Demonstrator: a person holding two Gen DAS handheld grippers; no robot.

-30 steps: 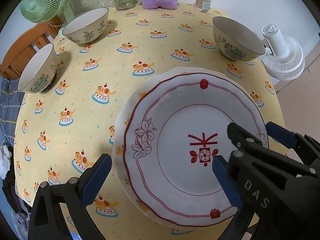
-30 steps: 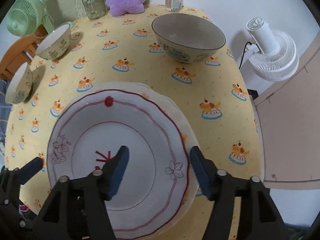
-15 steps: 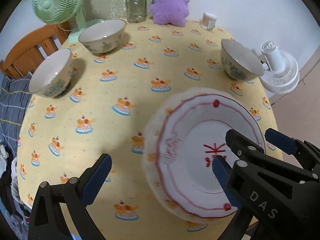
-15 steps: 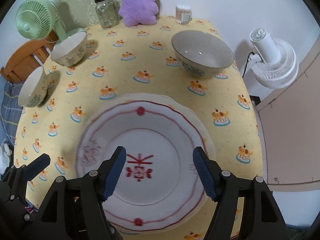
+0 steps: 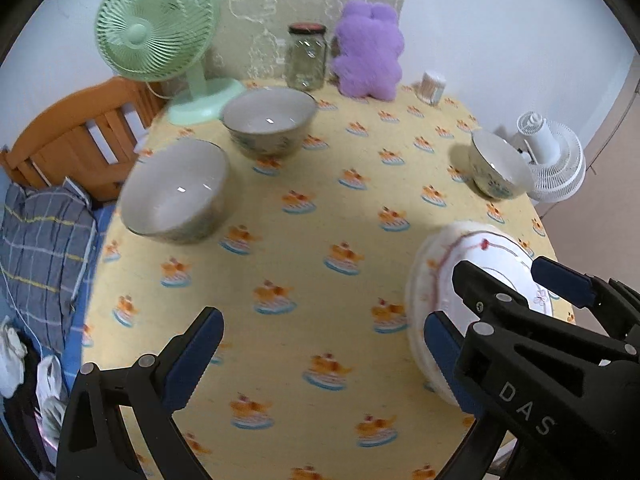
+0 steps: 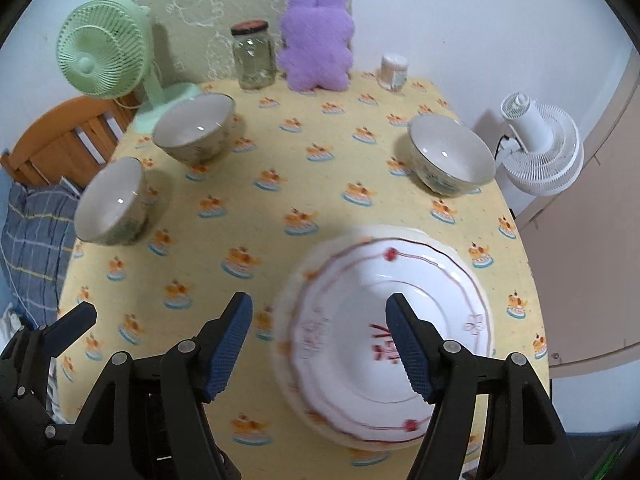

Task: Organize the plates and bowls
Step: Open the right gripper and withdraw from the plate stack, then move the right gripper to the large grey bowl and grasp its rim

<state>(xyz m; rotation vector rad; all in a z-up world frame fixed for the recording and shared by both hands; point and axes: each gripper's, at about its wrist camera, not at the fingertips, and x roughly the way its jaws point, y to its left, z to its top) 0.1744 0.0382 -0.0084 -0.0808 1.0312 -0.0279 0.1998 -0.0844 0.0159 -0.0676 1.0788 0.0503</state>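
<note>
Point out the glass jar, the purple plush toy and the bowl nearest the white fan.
glass jar (image 6: pixel 255 60), right wrist view, on the middle of its clear body.
purple plush toy (image 6: pixel 316 44), right wrist view, on its fuzzy front.
bowl nearest the white fan (image 6: pixel 448 152), right wrist view, on its pale inside.

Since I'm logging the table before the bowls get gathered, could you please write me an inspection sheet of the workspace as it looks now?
Surface: table under a yellow cloth with a printed pattern, no spills seen.
Job's things: stacked plates at the near right edge; three bowls apart from one another, the left bowl, the back bowl and the right bowl.
Clutter: glass jar, purple plush, small white container, green fan along the back.
Grippers: left gripper and right gripper both open, holding nothing.
Cables: a dark cord by the white fan.
Surroundings: wooden chair, checked cloth.
</note>
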